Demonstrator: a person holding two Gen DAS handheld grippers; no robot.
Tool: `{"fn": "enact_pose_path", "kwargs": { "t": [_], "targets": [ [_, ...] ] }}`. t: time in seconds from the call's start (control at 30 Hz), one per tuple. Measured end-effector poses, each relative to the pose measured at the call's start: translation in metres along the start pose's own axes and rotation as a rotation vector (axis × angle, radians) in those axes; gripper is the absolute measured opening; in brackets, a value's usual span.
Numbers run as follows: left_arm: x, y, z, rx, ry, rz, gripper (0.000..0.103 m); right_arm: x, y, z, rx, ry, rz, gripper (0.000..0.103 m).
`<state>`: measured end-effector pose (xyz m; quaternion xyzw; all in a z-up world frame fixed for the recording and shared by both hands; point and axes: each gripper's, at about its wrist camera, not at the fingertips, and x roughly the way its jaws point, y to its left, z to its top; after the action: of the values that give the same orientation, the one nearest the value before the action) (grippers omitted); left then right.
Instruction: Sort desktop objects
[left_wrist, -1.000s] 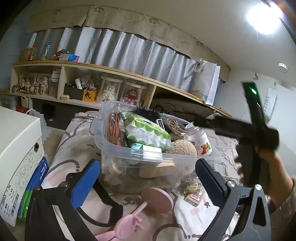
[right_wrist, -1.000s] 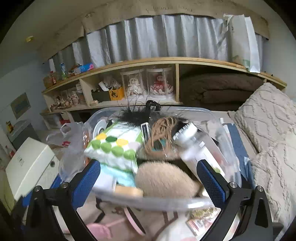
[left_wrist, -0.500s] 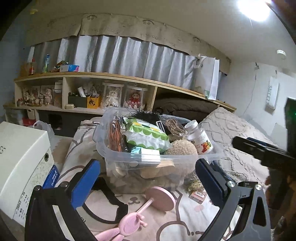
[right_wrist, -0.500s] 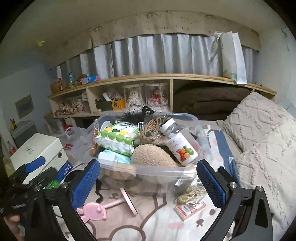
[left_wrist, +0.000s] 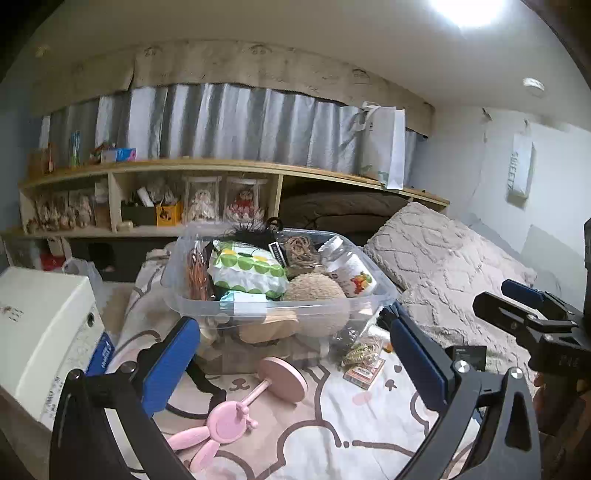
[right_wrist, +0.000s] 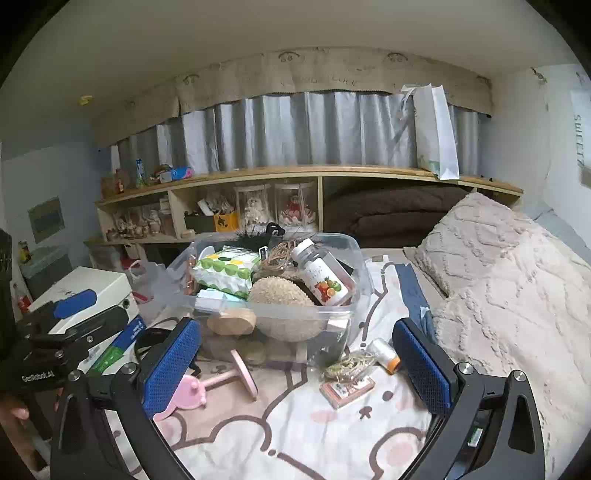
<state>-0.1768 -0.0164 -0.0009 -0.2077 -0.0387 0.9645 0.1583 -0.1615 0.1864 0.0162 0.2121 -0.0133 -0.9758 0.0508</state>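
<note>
Both hand-held grippers, left (left_wrist: 295, 363) and right (right_wrist: 297, 363), hang spread and empty over the cartoon-print bedsheet (right_wrist: 295, 435). The clear plastic bin (right_wrist: 295, 314) is heaped full; the pink stand mirror (left_wrist: 236, 413) lies loose before it, probably best pinched by its thin stem

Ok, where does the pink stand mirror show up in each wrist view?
Left wrist: pink stand mirror lies lower centre, on the sheet just in front of the clear bin.
Right wrist: pink stand mirror lies lower left of centre, partly behind the left finger.
Shared landmark: the clear bin right behind it.
</note>
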Motion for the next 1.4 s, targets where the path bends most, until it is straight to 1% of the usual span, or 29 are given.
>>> {"fn": "enact_pose_path", "kwargs": {
  "t": [0.07,0.2,0.5,0.67,0.97,1.23,1.4],
  "targets": [
    [-0.012,-0.007,-0.004,0.012,-0.004,0.008,0.103,-0.011,0.000,-0.004,-0.009,-0.009,-0.003,0.103],
    [-0.028,-0.013,-0.013,0.005,0.019,-0.004,0.103,-0.038,0.003,-0.012,-0.047,-0.025,-0.025,0.103],
    [-0.065,-0.023,-0.031,0.026,0.050,0.082,0.103,-0.078,0.014,-0.034,-0.114,-0.009,-0.066,0.103],
    [-0.092,-0.032,-0.038,0.028,0.048,0.104,0.103,-0.097,0.009,-0.045,-0.071,0.004,-0.063,0.103],
    [-0.121,-0.058,-0.051,0.082,0.073,0.154,0.103,-0.130,-0.004,-0.062,-0.031,0.007,-0.074,0.103],
    [-0.136,-0.084,-0.062,0.117,0.075,0.155,0.103,-0.148,-0.017,-0.074,-0.011,0.020,-0.071,0.103],
    [-0.141,-0.091,-0.068,0.120,0.085,0.156,0.103,-0.154,-0.020,-0.079,-0.009,0.028,-0.079,0.103]
  ]
}}
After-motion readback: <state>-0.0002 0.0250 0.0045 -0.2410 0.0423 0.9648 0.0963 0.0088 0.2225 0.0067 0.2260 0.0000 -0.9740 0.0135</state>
